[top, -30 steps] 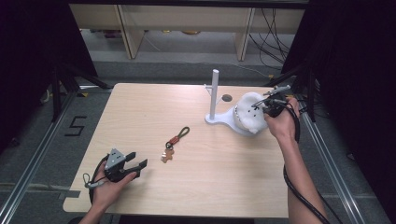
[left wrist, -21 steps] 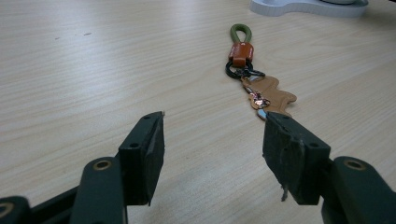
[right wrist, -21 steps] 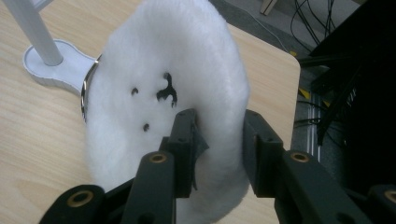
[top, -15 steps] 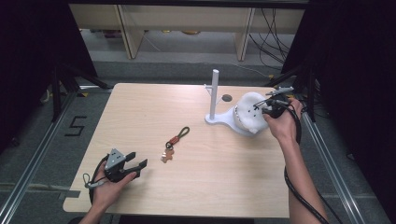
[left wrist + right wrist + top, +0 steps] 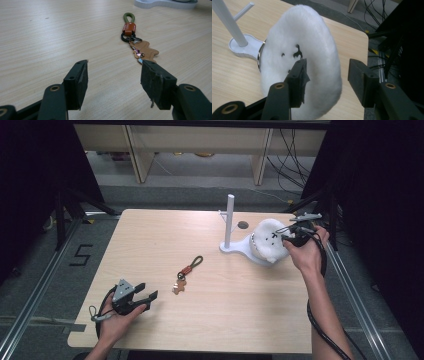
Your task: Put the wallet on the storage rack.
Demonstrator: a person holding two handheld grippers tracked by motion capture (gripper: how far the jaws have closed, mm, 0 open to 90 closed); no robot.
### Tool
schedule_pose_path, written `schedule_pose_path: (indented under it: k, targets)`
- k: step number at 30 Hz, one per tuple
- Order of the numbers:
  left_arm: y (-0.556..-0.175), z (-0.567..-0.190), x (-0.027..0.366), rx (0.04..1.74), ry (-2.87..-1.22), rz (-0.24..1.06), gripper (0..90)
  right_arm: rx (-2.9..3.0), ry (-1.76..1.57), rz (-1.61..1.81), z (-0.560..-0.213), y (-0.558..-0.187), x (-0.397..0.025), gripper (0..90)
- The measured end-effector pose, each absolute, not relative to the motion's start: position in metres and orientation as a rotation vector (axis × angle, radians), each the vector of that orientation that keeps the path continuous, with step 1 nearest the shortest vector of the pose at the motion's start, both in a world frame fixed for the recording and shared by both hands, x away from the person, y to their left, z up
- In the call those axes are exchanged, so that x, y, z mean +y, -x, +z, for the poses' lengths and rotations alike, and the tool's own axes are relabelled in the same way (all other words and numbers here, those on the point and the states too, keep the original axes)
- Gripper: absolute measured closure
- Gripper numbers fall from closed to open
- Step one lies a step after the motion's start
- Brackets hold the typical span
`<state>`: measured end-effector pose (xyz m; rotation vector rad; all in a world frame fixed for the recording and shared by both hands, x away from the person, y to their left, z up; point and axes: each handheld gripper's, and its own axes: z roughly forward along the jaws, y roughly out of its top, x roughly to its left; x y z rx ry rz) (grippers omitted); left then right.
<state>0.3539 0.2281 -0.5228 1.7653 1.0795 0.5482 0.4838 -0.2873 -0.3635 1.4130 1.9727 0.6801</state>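
A white fluffy plush (image 5: pixel 269 240) (image 5: pixel 304 55) with a small black face rests on the base of a white post stand (image 5: pixel 230 220) (image 5: pixel 229 25) at the table's right. My right gripper (image 5: pixel 289 233) (image 5: pixel 327 75) is open, its jaws reaching around the plush's right side. A keychain (image 5: pixel 187 272) (image 5: pixel 136 40) with an olive loop, an orange clip and a tan charm lies mid-table. My left gripper (image 5: pixel 145 292) (image 5: pixel 113 77) stands open near the front left, pointing at the keychain with nothing between its jaws.
The wooden table (image 5: pixel 150 235) has a round hole (image 5: pixel 243 225) behind the stand. Shelving and cables (image 5: pixel 295 150) lie on the floor beyond the far edge. Metal rails (image 5: pixel 35 290) run along both sides.
The right gripper has shifted slightly at the plush. The left gripper has stayed put.
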Motion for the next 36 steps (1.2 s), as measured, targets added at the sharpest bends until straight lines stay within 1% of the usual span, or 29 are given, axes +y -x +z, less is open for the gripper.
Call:
schedule_pose_path:
  k: [12,13,19,23,26,27,29,31,32,36]
  targets:
    - [-0.355,-0.523,0.228,1.084,-1.767,0.544,38.5,1.955,-1.395,0.703,-0.361,-0.481,-0.293,48.9]
    - [-0.355,-0.523,0.228,1.084,-1.766,0.544,38.5,1.939,-1.444,0.701,-0.360,-0.480,-0.291,48.9]
    - [-0.355,-0.523,0.228,1.086,-1.770,0.545,38.5,1.926,-1.374,0.712,-0.357,-0.480,-0.295,49.5]
    - [-0.355,-0.523,0.228,1.089,-1.770,0.543,38.5,1.900,-1.405,0.741,-0.353,-0.474,-0.293,52.8]
    - [-0.355,-0.523,0.228,1.087,-1.769,0.541,38.4,1.896,-1.433,0.770,-0.351,-0.468,-0.291,57.8]
    - [-0.355,-0.523,0.228,1.087,-1.769,0.541,38.4,1.896,-1.433,0.770,-0.351,-0.468,-0.291,57.8]
    - [-0.356,-0.523,0.228,1.083,-1.769,0.536,38.4,1.914,-1.421,0.795,-0.351,-0.461,-0.291,62.9]
    - [-0.355,-0.523,0.228,1.083,-1.771,0.538,38.4,1.913,-1.430,0.804,-0.352,-0.459,-0.290,64.0]
    - [-0.355,-0.523,0.227,1.085,-1.773,0.540,38.3,1.929,-1.432,0.809,-0.353,-0.453,-0.290,66.1]
    - [-0.355,-0.523,0.227,1.092,-1.780,0.551,38.3,1.919,-1.465,0.824,-0.359,-0.442,-0.286,68.0]
